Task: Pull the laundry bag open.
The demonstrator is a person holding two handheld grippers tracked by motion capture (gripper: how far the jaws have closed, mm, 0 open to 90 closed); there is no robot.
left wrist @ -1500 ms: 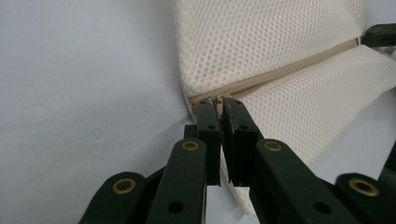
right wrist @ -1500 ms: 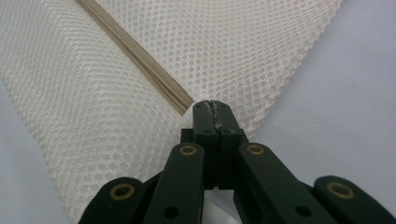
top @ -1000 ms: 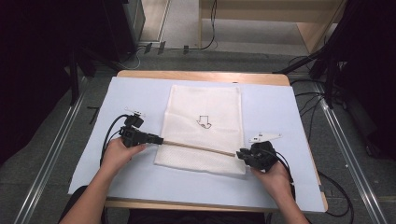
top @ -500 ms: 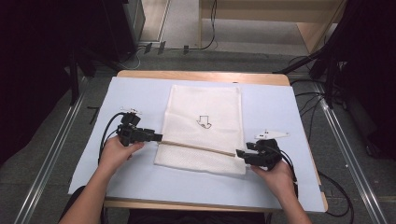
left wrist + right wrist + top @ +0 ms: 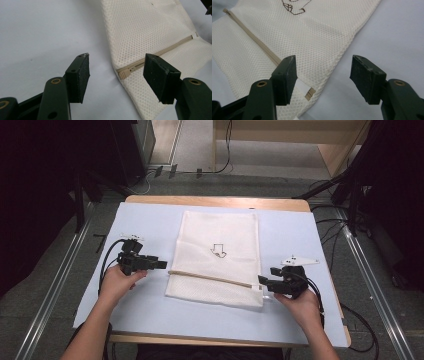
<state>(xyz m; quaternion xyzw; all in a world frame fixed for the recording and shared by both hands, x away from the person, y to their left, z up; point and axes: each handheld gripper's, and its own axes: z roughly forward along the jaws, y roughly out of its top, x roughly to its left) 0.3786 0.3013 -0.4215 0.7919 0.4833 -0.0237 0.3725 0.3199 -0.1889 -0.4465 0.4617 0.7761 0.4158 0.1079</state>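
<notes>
Lying flat on the pale blue table cover (image 5: 150, 220), a white mesh bag (image 5: 220, 235), roughly at the cover's middle. Running across the bag's near part, a beige zipper (image 5: 210, 277), closed along its whole visible length, with the pull tab (image 5: 124, 73) sitting at the bag's left edge. Looking like a zipping job either finished or not yet begun (hard to judge which from a shut zipper alone); nothing being gripped at present.

Hovering just left of the bag, level with the zipper, the left gripper (image 5: 161, 264), jaws spread wide and empty, the pull tab lying between them farther off in the left gripper view. Resting at the bag's right edge, beside the zipper's far end (image 5: 310, 93), the right gripper (image 5: 262, 281), likewise spread and pinching nothing.

Printed near the bag's centre, a small dark outline drawing (image 5: 218, 250); no readable lettering or brand showing anywhere.
</notes>
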